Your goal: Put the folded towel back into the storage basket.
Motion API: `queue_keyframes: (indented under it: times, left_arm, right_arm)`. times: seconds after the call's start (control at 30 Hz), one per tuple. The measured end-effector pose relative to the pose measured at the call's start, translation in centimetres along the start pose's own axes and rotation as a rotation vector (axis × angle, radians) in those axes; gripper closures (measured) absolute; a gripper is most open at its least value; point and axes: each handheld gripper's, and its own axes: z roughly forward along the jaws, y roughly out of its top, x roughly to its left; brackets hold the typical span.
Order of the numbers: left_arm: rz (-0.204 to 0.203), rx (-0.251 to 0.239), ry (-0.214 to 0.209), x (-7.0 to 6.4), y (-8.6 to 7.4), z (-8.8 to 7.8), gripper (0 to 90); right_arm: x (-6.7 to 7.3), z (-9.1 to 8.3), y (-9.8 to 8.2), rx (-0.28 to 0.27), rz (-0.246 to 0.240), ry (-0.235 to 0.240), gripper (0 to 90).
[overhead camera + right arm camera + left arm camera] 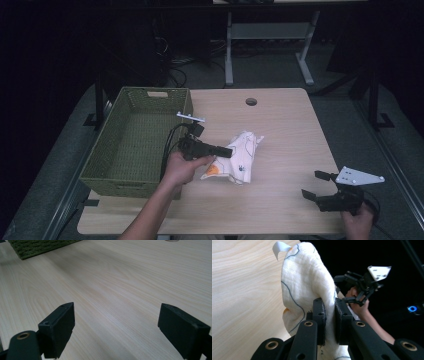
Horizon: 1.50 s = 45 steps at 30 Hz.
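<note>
A light wooden table (pixel 280 115) is seen in the high view, with one green woven basket (pixel 135 142) set at its left side, the basket's left wall reaching to the table's left edge and its front wall near the front edge. One round hole (pixel 251 101) is cut near the far edge. Bare wood is left open across the whole right half, between the cloth and the right edge, and along the front edge. One white cloth (pixel 239 156) with dark line drawings and orange patches is found near the middle of the table, just right of the basket (a small pale tag (pixel 279 247) is seen curling from its far end in the left gripper view). The left gripper (pixel 227 151) is pressed together on a fold of this cloth: in the left gripper view the fabric is pinched between the two black pads (pixel 320 315), and the rest of it is draped away over the wood. The right gripper (pixel 316 186) is held near the front right corner, well apart from the cloth, with its jaws spread wide; nothing is held between them, and plain wood is seen past them in the right gripper view. Two grippers, one cloth and one basket are counted.
</note>
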Motion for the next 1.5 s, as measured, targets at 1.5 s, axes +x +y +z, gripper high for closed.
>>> queue_keyframes:
  times: [1.5]
  left_arm:
    - [-0.022,-0.099,0.027,0.5,-0.2,-11.6,81.3]
  right_arm:
    - [0.2,0.4,0.0,0.032,0.002,-0.020,13.5]
